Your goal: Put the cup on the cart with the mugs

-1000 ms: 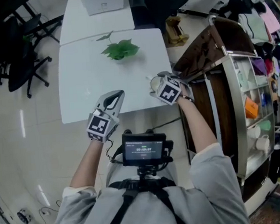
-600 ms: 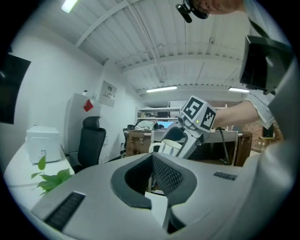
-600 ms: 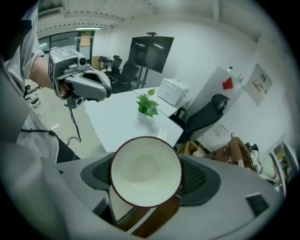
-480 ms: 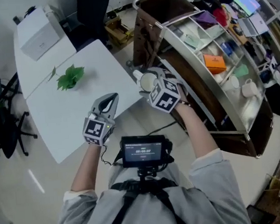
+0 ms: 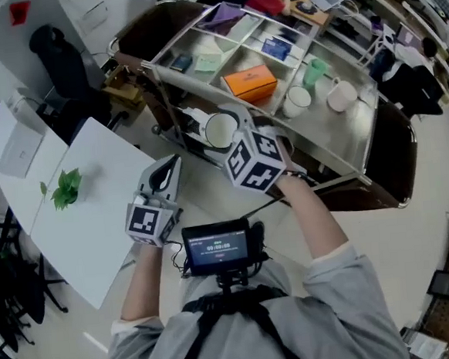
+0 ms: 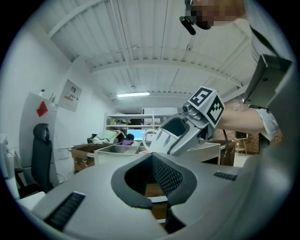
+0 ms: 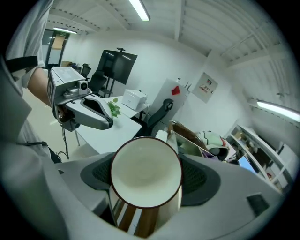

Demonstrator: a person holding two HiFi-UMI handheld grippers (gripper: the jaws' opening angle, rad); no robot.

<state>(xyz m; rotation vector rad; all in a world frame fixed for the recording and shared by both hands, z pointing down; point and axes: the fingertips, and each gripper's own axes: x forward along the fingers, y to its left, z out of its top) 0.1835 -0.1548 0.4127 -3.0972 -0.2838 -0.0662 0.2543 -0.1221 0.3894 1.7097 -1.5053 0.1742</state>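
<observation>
Right tongs are clamped on the cup, 1 pad on each side. The cup is white inside with a dark rim, its open mouth faces back at the right gripper view, and it looks empty. From the head view I'm holding it in the air over the near rail of the cart, not resting on anything. The 2 white mugs sit in a tray compartment further right, well apart from the cup, with an orange box between. Left tongs are closed with nothing in them, just beside the white counter.
</observation>
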